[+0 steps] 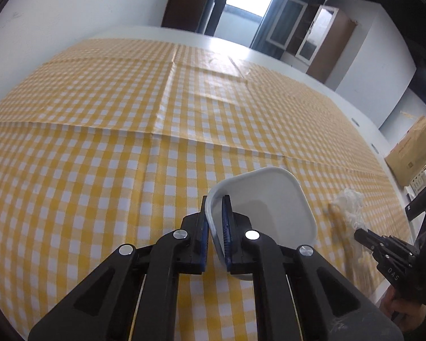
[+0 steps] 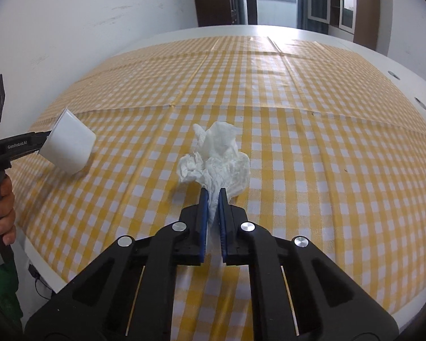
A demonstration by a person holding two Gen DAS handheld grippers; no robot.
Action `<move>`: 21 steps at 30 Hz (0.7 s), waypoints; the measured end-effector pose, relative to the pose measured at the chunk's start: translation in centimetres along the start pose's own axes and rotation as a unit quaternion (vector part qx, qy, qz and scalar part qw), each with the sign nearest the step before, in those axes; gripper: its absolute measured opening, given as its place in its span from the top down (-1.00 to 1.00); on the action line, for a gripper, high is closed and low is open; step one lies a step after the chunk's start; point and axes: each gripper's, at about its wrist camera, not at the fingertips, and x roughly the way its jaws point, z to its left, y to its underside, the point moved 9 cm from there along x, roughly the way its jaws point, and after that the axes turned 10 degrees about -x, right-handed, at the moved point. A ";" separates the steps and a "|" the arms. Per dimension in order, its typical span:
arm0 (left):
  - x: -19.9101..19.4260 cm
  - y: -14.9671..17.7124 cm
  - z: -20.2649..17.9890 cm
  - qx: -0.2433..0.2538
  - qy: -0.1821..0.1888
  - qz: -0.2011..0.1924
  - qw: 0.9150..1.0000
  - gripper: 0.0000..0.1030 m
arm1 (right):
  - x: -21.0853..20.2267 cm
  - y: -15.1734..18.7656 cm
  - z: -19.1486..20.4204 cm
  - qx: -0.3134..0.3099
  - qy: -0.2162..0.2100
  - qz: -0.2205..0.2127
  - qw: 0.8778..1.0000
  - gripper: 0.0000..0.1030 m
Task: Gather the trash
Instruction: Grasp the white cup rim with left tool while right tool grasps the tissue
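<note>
over the checked tabletop (image 2: 298, 142), the right tool (image 2: 212, 199) is clamped on a crumpled tissue (image 2: 215, 156), the left tool (image 1: 215, 221) on a tilted white tub's (image 1: 269, 199) wall. that thin rim grip could slip; the tissue might tear free.

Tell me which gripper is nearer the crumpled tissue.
Right. The right gripper is clamped on the crumpled tissue; the left gripper is off to its left, gripping the white container.
</note>
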 end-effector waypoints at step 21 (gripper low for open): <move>-14.0 11.9 -4.1 0.060 0.118 -0.062 0.989 0.85 | -13.4 6.4 7.3 -0.027 -0.071 -0.111 0.991 0.91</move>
